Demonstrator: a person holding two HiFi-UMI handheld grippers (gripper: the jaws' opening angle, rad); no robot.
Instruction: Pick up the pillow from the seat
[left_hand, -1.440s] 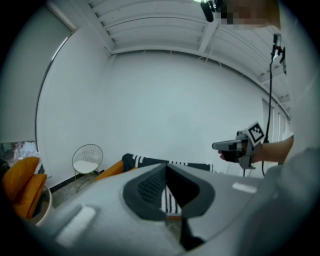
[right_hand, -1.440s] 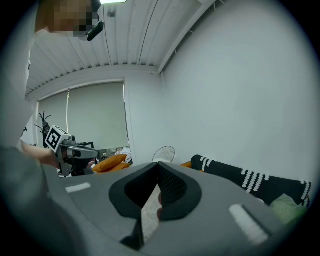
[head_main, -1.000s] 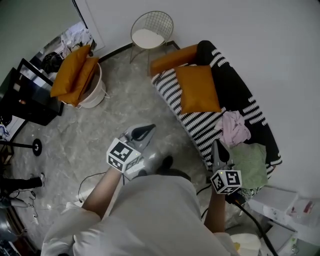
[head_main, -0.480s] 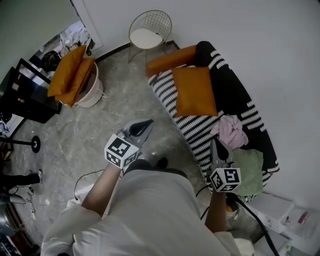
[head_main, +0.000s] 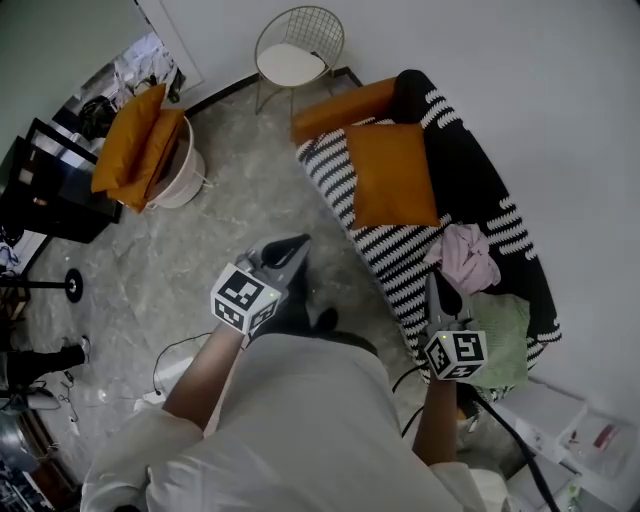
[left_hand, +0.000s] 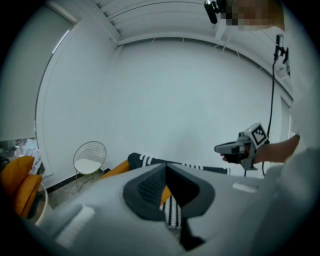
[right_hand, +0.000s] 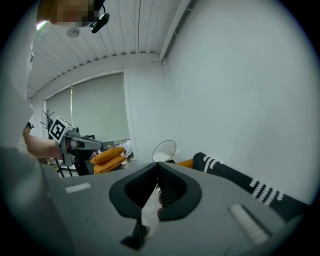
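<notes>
An orange square pillow (head_main: 392, 173) lies on the seat of a black-and-white striped sofa (head_main: 385, 255), with an orange bolster (head_main: 342, 112) at its far end. My left gripper (head_main: 292, 247) is shut and empty, held over the floor left of the sofa's front edge. My right gripper (head_main: 437, 296) is shut too, empty, hovering near the sofa's near end by the clothes. In the left gripper view the left gripper (left_hand: 165, 165) has its jaws together, with a strip of orange pillow (left_hand: 165, 194) behind them. The right gripper view shows the right gripper (right_hand: 157, 165) the same way.
Pink (head_main: 465, 256) and green (head_main: 502, 333) clothes lie on the sofa's near end. A wire chair (head_main: 297, 51) stands beyond the sofa. A white basket (head_main: 187, 172) with two orange pillows (head_main: 135, 145) stands at the left, beside a black table (head_main: 45, 186). Cables cross the grey floor.
Both grippers stay shut and hold about the same place in view; the sofa and room have shifted slightly as the head moved.
</notes>
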